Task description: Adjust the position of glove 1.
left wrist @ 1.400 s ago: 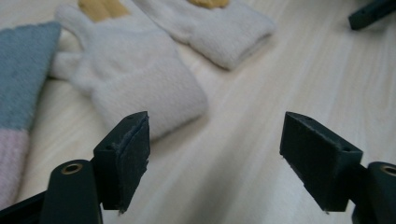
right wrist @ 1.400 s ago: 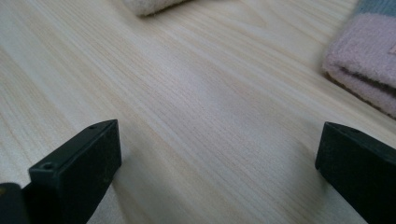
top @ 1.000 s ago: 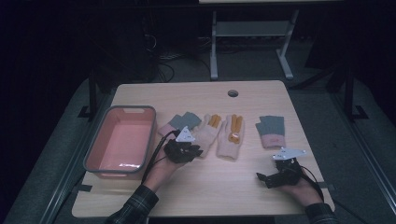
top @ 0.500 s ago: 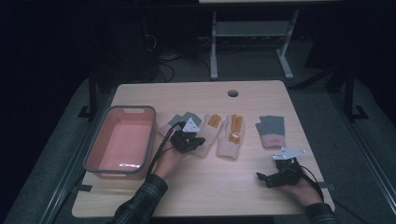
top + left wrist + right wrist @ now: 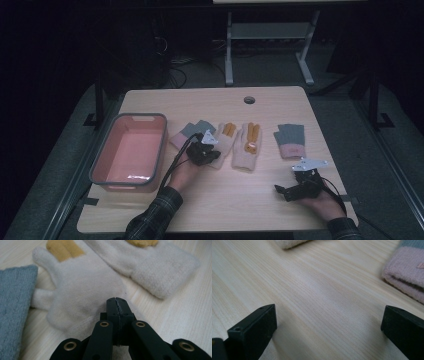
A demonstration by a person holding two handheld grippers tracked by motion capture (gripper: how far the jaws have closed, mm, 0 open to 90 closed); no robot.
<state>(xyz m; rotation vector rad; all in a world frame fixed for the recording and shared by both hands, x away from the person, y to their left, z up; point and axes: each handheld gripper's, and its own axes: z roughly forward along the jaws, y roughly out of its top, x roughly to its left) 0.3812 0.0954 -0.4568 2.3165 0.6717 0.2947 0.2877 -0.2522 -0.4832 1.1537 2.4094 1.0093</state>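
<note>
Pink bin: far left of the wooden table, grey-rimmed, nothing inside.

Grey-and-pink glove: just right of the bin, lying flat, partly under the left hand. Its grey knit fills the left edge of the left gripper view.

Left gripper: over the near edge of the cream glove. In its own view the jaws stand pressed together at the tip, resting at the cuff; whether any fabric is pinched between them is hard to tell.

Cream glove with mustard fingertips: flat on the table, fingers pointing far, cuff near, touching the grey-and-pink glove on its left.

Second cream glove: just right of the first, same lie.

Second grey-and-pink glove: well right, alone; its pink cuff shows in the right gripper view.

Right gripper: near right, resting on bare table, jaws wide apart and holding nothing.

Risks: if the closed tip has caught only surface fluff, the cream glove may slip free on lifting. A dragged cuff could also shift the neighbouring grey-and-pink glove, since the two touch.
</note>
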